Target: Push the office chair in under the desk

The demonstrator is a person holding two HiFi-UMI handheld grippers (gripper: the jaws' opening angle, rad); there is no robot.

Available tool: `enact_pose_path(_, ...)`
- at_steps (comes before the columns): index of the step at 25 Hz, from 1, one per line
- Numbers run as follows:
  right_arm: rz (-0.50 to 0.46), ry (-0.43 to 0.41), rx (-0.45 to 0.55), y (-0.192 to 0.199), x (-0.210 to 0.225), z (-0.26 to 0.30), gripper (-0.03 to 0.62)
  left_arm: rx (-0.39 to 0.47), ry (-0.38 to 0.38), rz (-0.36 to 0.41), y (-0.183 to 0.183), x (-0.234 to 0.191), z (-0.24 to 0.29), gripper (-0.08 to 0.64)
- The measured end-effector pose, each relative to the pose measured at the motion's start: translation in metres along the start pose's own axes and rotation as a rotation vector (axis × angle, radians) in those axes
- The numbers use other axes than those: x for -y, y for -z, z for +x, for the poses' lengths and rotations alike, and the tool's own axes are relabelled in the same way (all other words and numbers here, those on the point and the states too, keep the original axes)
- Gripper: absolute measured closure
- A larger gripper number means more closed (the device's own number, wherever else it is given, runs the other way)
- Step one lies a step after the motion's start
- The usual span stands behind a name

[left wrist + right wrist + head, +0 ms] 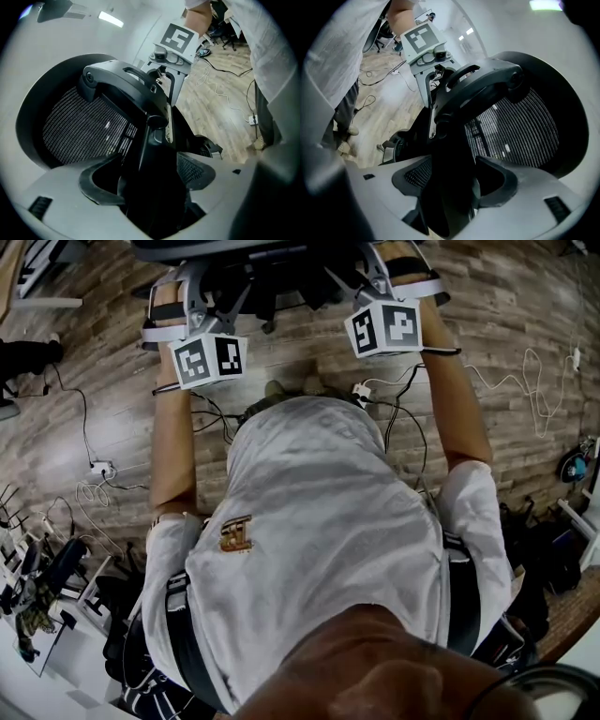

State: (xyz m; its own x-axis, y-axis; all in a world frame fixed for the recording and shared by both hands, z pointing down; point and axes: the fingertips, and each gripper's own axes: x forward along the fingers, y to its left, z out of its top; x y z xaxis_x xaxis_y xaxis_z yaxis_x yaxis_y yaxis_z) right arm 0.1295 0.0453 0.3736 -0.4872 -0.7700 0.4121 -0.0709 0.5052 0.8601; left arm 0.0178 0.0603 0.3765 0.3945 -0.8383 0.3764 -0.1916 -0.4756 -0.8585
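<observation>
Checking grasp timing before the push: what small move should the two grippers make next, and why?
Probably close both. The left gripper and right gripper each have open jaws straddling a black strut on the chair, not yet gripping, so a push now might slip.

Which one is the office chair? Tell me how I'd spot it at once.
Start from the wood floor and look just ahead of the person in the white shirt. The office chair stands there, black all over, with a see-through mesh back inside a thick curved rim. Its neighbours, loose cables and a white plug strip, lie flat on the floor.
</observation>
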Motion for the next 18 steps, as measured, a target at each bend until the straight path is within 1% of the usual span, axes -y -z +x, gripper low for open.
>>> enact_pose_path(6,-0.119,0.069,-0.019,0.014,0.005,0.014,0.328,-0.02,-0.031,-0.017,0.001,-0.005,0.01,0.195)
enact_pose_path(12,-0.137,0.1,0.034,0.018,0.008,0.023,0.33,-0.03,-0.082,-0.049,0.004,-0.014,0.02,0.196)
enact_pose_path(18,-0.154,0.091,0.043,0.015,0.012,0.029,0.33,-0.058,-0.112,-0.07,0.01,-0.019,0.023,0.196)
